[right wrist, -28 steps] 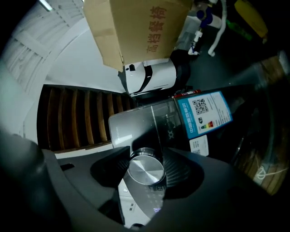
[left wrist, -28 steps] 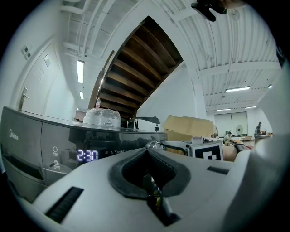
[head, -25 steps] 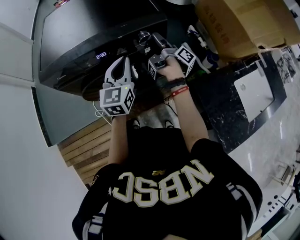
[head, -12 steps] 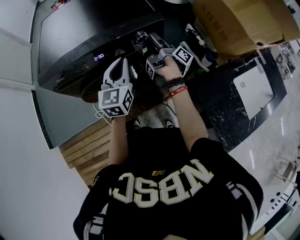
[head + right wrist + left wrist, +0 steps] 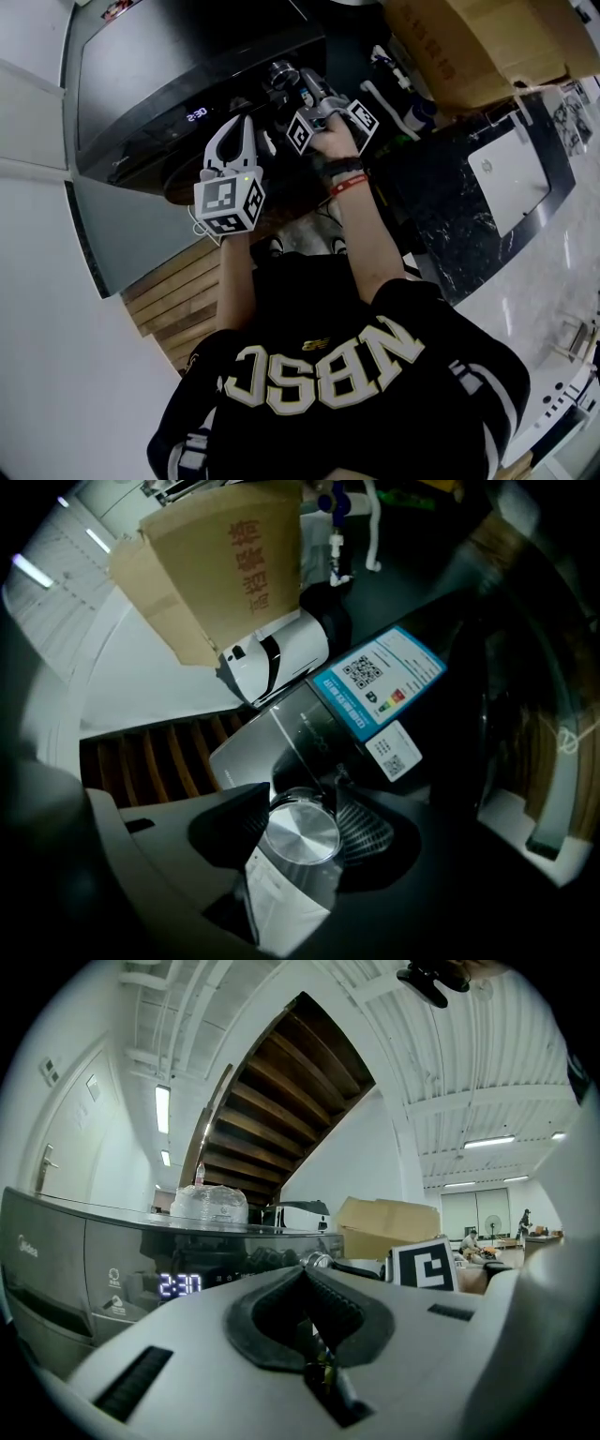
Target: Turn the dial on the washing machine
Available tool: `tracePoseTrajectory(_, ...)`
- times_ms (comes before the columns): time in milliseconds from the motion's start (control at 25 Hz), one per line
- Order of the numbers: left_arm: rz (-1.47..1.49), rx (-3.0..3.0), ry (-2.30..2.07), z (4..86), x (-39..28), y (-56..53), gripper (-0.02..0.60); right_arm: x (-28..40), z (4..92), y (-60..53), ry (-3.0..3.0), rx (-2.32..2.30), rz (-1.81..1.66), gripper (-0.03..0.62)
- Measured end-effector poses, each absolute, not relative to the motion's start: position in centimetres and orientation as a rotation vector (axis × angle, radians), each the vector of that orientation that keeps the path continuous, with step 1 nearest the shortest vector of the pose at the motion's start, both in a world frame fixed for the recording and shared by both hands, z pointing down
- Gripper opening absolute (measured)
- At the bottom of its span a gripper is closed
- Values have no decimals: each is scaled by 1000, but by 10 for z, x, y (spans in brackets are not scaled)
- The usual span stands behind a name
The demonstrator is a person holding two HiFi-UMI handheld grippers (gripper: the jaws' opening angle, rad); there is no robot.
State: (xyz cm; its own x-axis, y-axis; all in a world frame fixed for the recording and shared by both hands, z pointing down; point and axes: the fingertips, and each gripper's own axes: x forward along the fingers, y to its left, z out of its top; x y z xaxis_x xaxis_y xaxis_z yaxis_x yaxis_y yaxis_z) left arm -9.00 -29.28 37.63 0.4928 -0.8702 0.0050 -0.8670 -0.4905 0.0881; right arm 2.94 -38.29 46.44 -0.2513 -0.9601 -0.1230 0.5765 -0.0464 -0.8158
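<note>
Right gripper (image 5: 302, 823) fingers clamp dial (image 5: 300, 836), flat face outward; left gripper (image 5: 306, 1275) apparently closed.

Dark veined counter (image 5: 441, 239) stands R of the washing machine (image 5: 178, 75); you see a flat white device (image 5: 506, 178) lying on it. Machine top carries a clear plastic bundle (image 5: 208, 1206) & a white appliance (image 5: 292, 1213).

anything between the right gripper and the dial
Nothing. In the right gripper view the right gripper has both jaws pressed straight against the dial.
</note>
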Motion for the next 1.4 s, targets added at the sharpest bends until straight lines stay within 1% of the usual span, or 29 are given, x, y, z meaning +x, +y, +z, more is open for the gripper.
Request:
tracePoseTrajectory(280, -50, 2639, -1548, 379, -94, -291, 14, 26, 470, -381, 789, -487, -1608, 227)
tracePoseTrajectory(640, -70, 2631, -1574, 374, -102, -292, 14, 28, 466, -383, 942, -505, -1594, 232)
tracePoseTrajectory(760, -76, 2628, -1585, 372, -104, -291, 14, 32, 464, -382, 1036, -514, -1582, 213)
tracePoseTrajectory(880, -75, 2631, -1590, 369, -105, -289, 14, 38, 463, -377, 1135, -538, -1577, 216)
tracePoseTrajectory(1000, -76, 2629, -1607, 366, -107, -286, 14, 46, 465, -367, 1300, -684, -1551, 216)
tracePoseTrajectory(1120, -76, 2619, -1628, 365, -107, -284, 14, 58, 459, -354, 1562, -896, -1443, 210)
tracePoseTrajectory(1280, -68, 2609, -1653, 363, -105, -279, 14, 71, 444, -341, 1815, -1062, -1280, 164)
tracePoseTrajectory(1400, -73, 2607, -1678, 357, -106, -273, 14, 76, 437, -329, 1999, -1227, -1140, 155)
